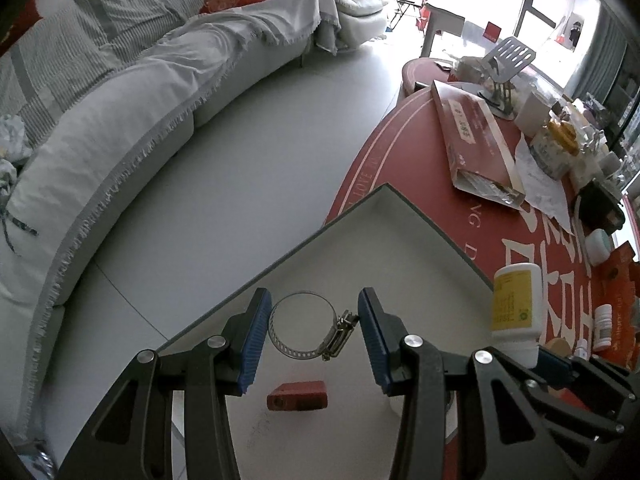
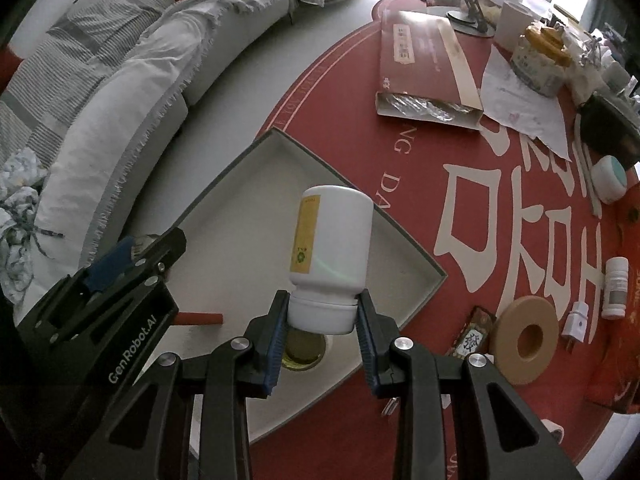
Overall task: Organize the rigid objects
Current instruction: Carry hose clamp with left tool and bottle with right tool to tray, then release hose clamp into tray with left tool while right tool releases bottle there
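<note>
My left gripper [image 1: 314,304] is shut on a metal hose clamp [image 1: 304,326]: the ring touches the left pad and the screw housing touches the right pad. It hangs over a shallow grey tray [image 1: 384,216]. A small red block [image 1: 297,396] lies on the tray floor below it. My right gripper [image 2: 323,300] is shut on the cap of a white bottle with a yellow label [image 2: 332,240], held cap-down above the same tray [image 2: 256,184]. Under the bottle a round greenish item [image 2: 304,354] sits in the tray. The left gripper [image 2: 120,264] shows at the left of the right wrist view.
The tray sits at the edge of a round red table [image 2: 460,152]. On the table are a tan tape roll [image 2: 524,340], a small white bottle [image 2: 616,288], a white plug [image 2: 578,318], a brown flat box [image 2: 424,68] and a yellow-lidded jar [image 2: 540,56]. A grey sofa [image 2: 120,100] stands beyond the floor.
</note>
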